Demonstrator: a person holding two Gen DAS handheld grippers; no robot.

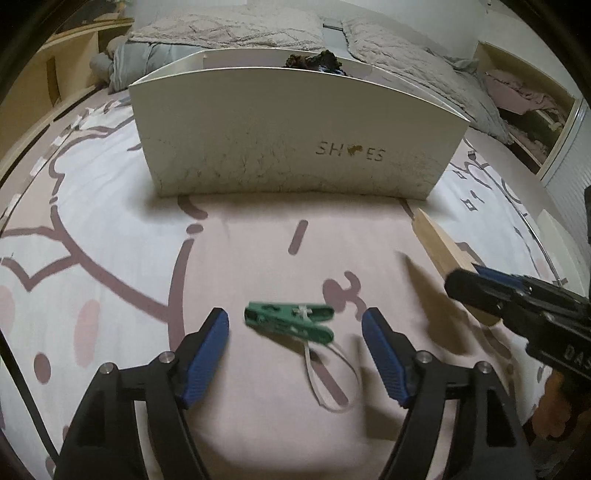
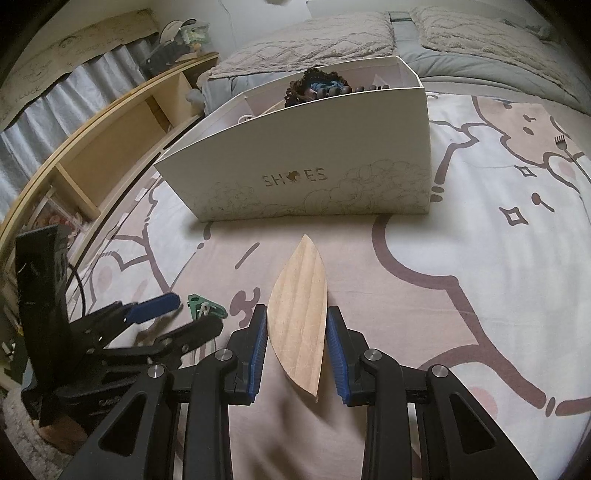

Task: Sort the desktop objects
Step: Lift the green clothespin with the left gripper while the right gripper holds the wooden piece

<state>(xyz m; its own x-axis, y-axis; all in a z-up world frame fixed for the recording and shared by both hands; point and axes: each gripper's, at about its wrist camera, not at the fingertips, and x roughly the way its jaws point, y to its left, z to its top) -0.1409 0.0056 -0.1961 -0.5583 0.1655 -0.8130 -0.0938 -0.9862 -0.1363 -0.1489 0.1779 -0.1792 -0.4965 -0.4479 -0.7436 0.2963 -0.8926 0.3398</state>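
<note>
A green clothes peg (image 1: 290, 320) with a white loop lies on the pink patterned sheet between the open fingers of my left gripper (image 1: 295, 325); it also shows in the right wrist view (image 2: 205, 306). My right gripper (image 2: 296, 328) is shut on a flat, leaf-shaped wooden piece (image 2: 301, 306) and holds it above the sheet; the piece shows at the right of the left wrist view (image 1: 441, 245). A white box marked SHOES (image 1: 295, 144) stands ahead, also in the right wrist view (image 2: 314, 162), with a dark knitted item (image 2: 317, 88) inside.
The surface is a bed with a pink cartoon-print sheet (image 2: 480, 258). Grey quilts and pillows (image 1: 236, 26) lie behind the box. A wooden shelf unit (image 2: 110, 122) runs along the left side.
</note>
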